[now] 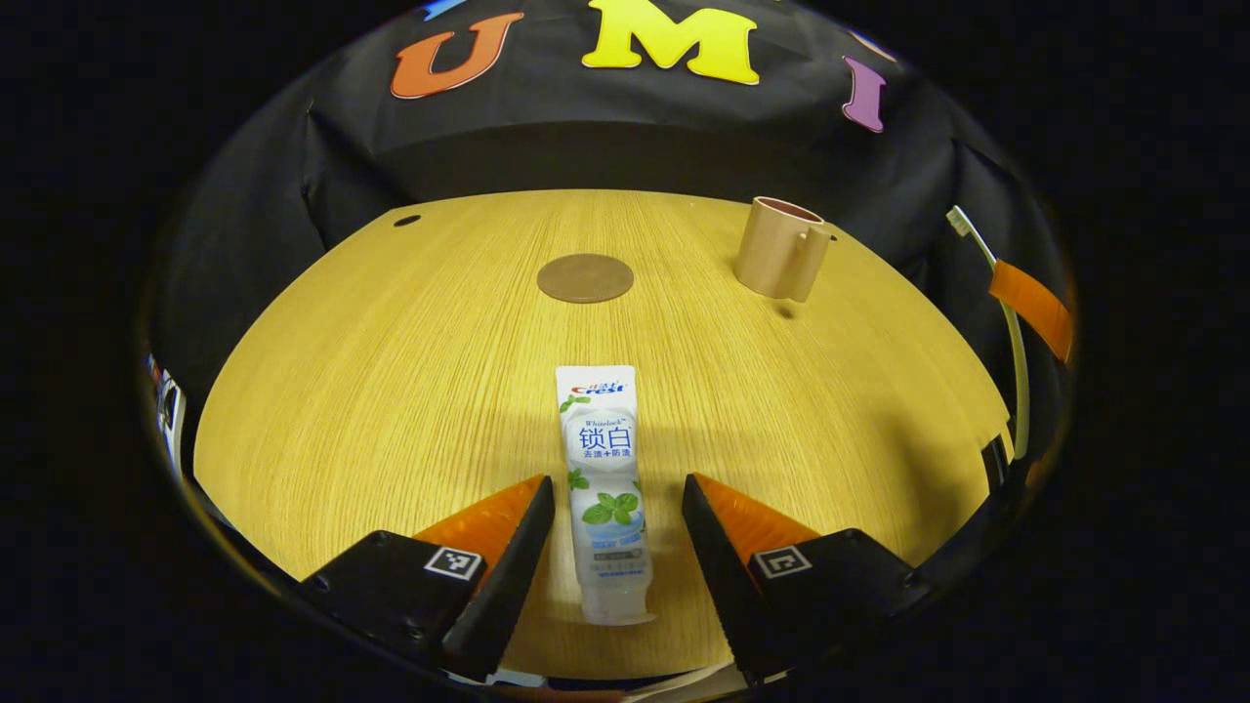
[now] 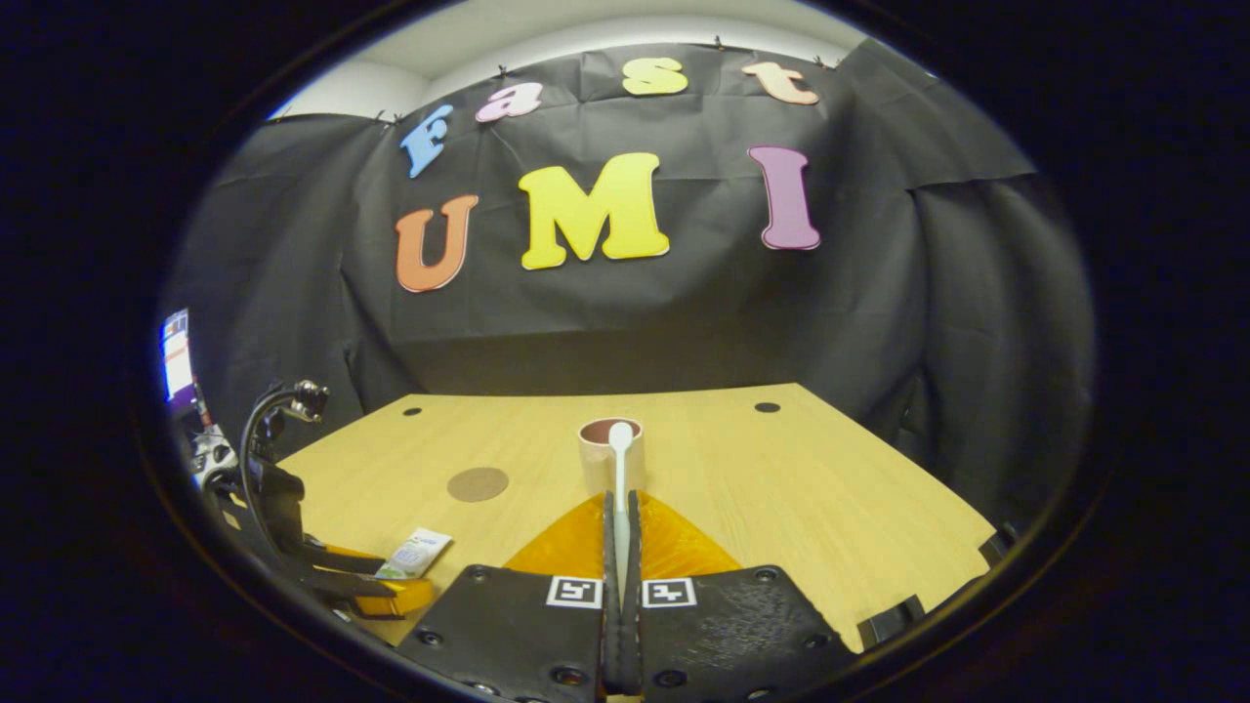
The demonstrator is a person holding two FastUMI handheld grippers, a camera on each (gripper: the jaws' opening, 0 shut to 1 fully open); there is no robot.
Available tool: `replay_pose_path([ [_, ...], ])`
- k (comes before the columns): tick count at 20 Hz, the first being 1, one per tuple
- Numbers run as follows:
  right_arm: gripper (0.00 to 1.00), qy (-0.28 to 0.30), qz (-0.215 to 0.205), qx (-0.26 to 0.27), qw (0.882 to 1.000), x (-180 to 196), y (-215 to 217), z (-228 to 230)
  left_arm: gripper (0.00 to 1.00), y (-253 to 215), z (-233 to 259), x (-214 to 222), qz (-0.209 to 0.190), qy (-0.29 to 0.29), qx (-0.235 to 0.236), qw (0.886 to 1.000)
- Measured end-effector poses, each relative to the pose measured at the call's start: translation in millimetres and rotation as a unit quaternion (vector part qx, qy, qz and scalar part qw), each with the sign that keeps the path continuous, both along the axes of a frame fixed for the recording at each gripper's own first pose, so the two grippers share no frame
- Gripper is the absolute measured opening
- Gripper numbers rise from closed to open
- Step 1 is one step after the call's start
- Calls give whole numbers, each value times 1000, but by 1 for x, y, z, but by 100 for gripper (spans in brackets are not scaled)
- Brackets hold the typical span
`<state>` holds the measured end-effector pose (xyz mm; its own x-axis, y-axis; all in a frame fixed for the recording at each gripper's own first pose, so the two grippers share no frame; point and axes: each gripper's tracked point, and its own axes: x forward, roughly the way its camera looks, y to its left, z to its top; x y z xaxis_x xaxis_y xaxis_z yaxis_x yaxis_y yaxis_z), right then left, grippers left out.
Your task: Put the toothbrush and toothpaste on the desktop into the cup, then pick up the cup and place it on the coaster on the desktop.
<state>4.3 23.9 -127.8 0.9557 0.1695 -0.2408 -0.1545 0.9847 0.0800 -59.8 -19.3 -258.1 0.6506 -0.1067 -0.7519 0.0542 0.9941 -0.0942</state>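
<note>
The left gripper hangs low over the near edge of the bench with its fingers spread wide, one on each side of the toothpaste. Neither finger touches the tube. The toothpaste lies flat on the wood, its cap end toward the near edge and its flat crimped end pointing toward the middle of the bench. In the right gripper view the same left gripper shows at the bench's near left corner, with the toothpaste lying between its fingers.

The right gripper has its fingers pressed together on the handle of the toothbrush. The brush runs straight forward out of the grip, and its head end lines up with the mouth of the cup; whether it is over the rim or short of it, I cannot tell. In the left gripper view the toothbrush shows at the far right, beyond the bench's right edge, bristle end up.

The cup stands upright toward the far right part of the bench, handle facing the near side. The coaster, a flat brown disc, lies toward the far edge near the bench's middle, well apart from the cup and left of it.
</note>
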Motion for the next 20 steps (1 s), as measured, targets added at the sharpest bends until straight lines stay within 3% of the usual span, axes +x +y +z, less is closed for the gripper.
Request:
replay_pose_path([
  [2,0,1,0,-1,1000,0,1,-1,84,3,-3,1,-4,-4,16,1000],
  [4,0,2,1,1,1000,0,1,-2,72,9,-3,4,-2,-15,25,1000],
  [7,0,4,0,-1,1000,0,0,-4,45,11,1,6,5,-21,12,1000],
  [13,0,1,-4,-4,1000,8,-3,-2,38,11,18,11,20,-83,-1,996],
  [16,0,-12,-2,-7,1000,18,1,11,38,26,50,26,48,-157,9,986],
  [20,0,-33,7,2,999,37,12,30,37,25,78,32,51,-234,-15,971],
])
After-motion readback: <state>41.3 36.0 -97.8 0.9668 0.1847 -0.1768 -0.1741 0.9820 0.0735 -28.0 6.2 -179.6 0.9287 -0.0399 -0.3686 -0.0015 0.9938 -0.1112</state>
